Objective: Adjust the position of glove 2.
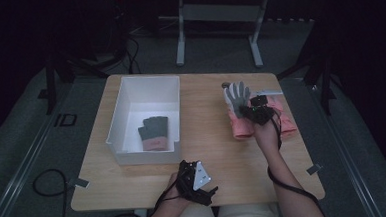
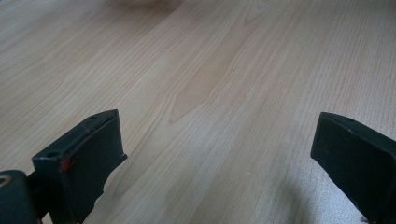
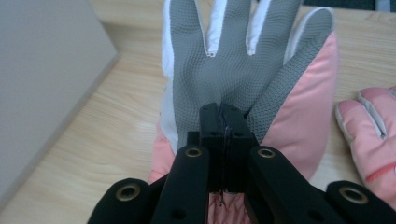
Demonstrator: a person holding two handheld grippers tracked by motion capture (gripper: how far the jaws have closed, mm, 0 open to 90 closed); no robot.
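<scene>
A: Item one, the right gripper (image 3: 223, 112)?

B: Jaws pressed together, pinching the grey palm fabric of a pink glove (image 3: 243, 70). In the high view the right gripper (image 1: 255, 110) sits over that glove (image 1: 238, 98) on the right half of the table (image 1: 207, 138), fingers of the glove pointing away from the person.

A: Item two, anything beside it?

B: A second pink glove (image 3: 373, 135), just beside the first on its right in the right gripper view; in the high view it (image 1: 285, 118) lies partly under the hand and gripper. Whether the two gloves touch cannot be told.

A: Item three, the left gripper?

B: Left gripper (image 2: 215, 154): jaws spread wide, nothing between them, bare wood of the table below. In the high view it (image 1: 197, 181) rests near the front edge of the table, well apart from the gloves.

A: Item four, the container?

B: A white box (image 1: 130, 92), open at the top, on the left half of the table. Inside it lies a dark grey glove (image 1: 153, 133) with a reddish cuff, flat on the bottom, towards the near wall.

A: Surroundings?

B: Grey floor (image 1: 23, 147), dark background, a metal stand (image 1: 216, 17) beyond the table.
</scene>
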